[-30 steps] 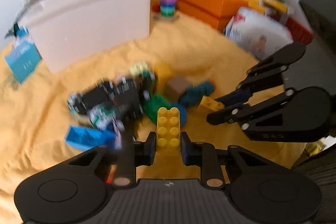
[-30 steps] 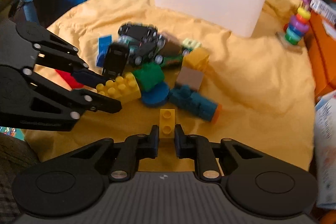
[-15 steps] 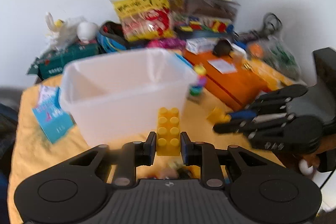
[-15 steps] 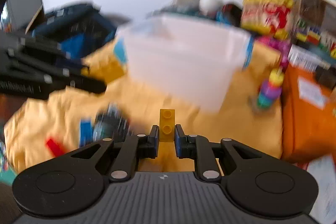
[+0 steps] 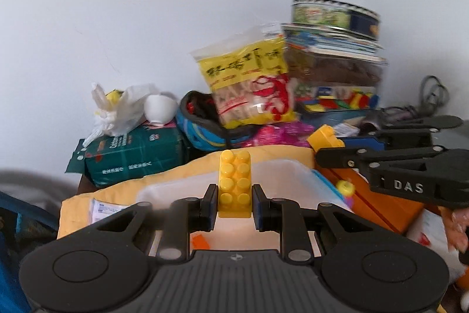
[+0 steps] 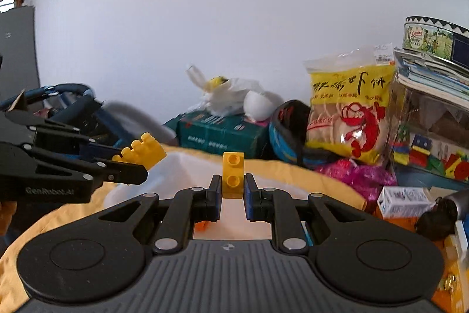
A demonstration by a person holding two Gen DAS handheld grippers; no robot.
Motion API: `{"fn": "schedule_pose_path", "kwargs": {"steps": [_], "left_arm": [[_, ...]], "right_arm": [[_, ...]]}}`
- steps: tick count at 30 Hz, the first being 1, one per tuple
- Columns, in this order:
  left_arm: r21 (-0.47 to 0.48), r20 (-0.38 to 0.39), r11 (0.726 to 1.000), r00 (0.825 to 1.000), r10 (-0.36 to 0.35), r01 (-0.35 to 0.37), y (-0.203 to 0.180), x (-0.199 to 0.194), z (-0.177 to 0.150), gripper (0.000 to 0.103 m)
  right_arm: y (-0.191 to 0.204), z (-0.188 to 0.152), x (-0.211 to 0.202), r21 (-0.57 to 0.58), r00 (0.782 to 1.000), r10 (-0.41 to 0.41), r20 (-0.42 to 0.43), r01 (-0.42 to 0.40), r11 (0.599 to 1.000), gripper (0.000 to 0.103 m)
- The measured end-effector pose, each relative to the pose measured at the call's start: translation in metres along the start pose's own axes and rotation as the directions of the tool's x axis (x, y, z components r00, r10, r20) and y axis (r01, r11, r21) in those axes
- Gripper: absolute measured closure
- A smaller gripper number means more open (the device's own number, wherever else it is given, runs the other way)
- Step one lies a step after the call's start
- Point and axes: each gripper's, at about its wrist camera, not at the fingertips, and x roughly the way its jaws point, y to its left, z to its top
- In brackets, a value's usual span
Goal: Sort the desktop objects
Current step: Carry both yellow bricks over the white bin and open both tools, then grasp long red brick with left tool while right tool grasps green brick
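With my left gripper [image 5: 234, 203] I am clamping the wide yellow brick [image 5: 235, 184] upright by its sides, studs facing me, so it is hanging free above the white bin [image 5: 281, 181] on the yellow cloth [image 5: 187, 175]. With my right gripper [image 6: 232, 192] I am pinching the narrow yellow brick [image 6: 233, 175] the same way, poised over the bin's near edge; opening either jaw should drop it in.

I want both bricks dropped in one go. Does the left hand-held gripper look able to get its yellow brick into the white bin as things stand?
Probably yes. The left hand-held gripper holds its yellow eight-stud brick over the open white bin. The right hand-held gripper is off to the side, not between them.
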Motion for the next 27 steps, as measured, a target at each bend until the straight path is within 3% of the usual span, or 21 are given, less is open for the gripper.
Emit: {"fn": "schedule_pose_path", "kwargs": {"steps": [4,8,10,12,14,17,20,23,27], "left_arm": [[-0.005,-0.034,0.998,0.998,0.058,-0.058,0.004,0.032,-0.004,0.076],[0.08,-0.079,0.99,0.99,0.119,-0.112,-0.002,0.062,-0.024,0.075],[0.097,-0.115,0.987,0.983,0.14,-0.129,-0.005,0.067,-0.032,0.067],[0.077,-0.107,0.991,0.988,0.114,-0.106,-0.005,0.058,-0.036,0.064],[0.052,-0.077,0.996,0.995,0.07,-0.066,-0.003,0.043,-0.038,0.06],[0.04,-0.043,0.997,0.997,0.065,-0.064,-0.005,0.015,-0.037,0.056],[0.044,-0.024,0.999,0.999,0.025,-0.024,-0.009,-0.014,-0.044,0.043],[0.057,-0.042,0.998,0.999,-0.006,0.008,-0.017,-0.04,-0.063,0.041],[0.045,-0.126,0.997,0.991,-0.05,0.056,-0.028,-0.062,-0.104,0.041]], "right_arm": [[-0.001,0.001,0.029,0.022,0.999,-0.013,-0.034,0.013,1.0,0.086],[0.002,-0.014,0.063,0.016,0.992,-0.024,-0.124,0.026,1.0,0.085],[0.0,-0.026,0.073,0.045,0.986,-0.024,-0.168,0.032,0.998,0.082],[-0.003,-0.032,0.07,0.07,0.984,-0.02,-0.176,0.033,0.997,0.076],[-0.004,-0.033,0.057,0.064,0.987,-0.028,-0.159,0.039,0.997,0.075],[-0.003,-0.029,0.036,0.034,0.992,-0.031,-0.123,0.036,0.999,0.075],[-0.002,-0.028,0.013,0.013,0.995,-0.002,-0.095,0.004,1.0,0.075],[0.003,-0.037,-0.01,-0.024,0.995,0.029,-0.091,-0.031,0.999,0.072],[0.019,-0.068,-0.031,-0.04,0.984,0.082,-0.159,-0.089,0.995,0.071]]}}
